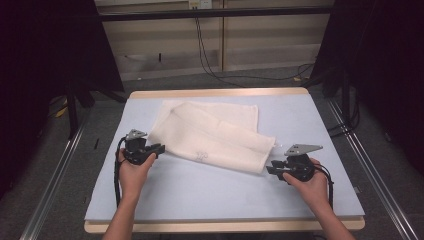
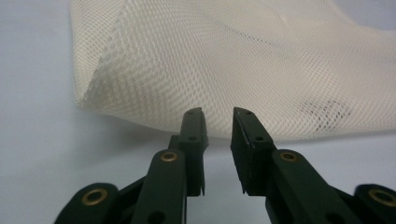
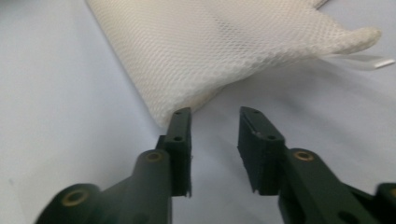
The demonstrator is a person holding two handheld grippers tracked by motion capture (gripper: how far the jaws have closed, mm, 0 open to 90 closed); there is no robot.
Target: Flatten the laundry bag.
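A cream mesh cloth [image 1: 210, 132] lies folded over on the pale blue table top [image 1: 200, 192], running from the back centre toward the front right. My left gripper [image 1: 159, 148] rests at the cloth's left edge, held in a hand. In the left gripper view its jaws [image 2: 218, 112] stand apart with a narrow gap, and the mesh cloth [image 2: 210, 60] lies just past the tips, not between them. My right gripper [image 1: 270, 170] sits by the cloth's front right corner. In the right gripper view its jaws [image 3: 215, 112] are open, and the cloth's corner [image 3: 224, 42] lies just ahead of the left fingertip.
The table has a wooden rim [image 1: 220, 92] at the back. Metal rails [image 1: 55, 175] run along the floor on both sides. Black cables [image 1: 210, 65] trail across the floor behind the table. Dark curtains [image 1: 45, 60] hang at left and right.
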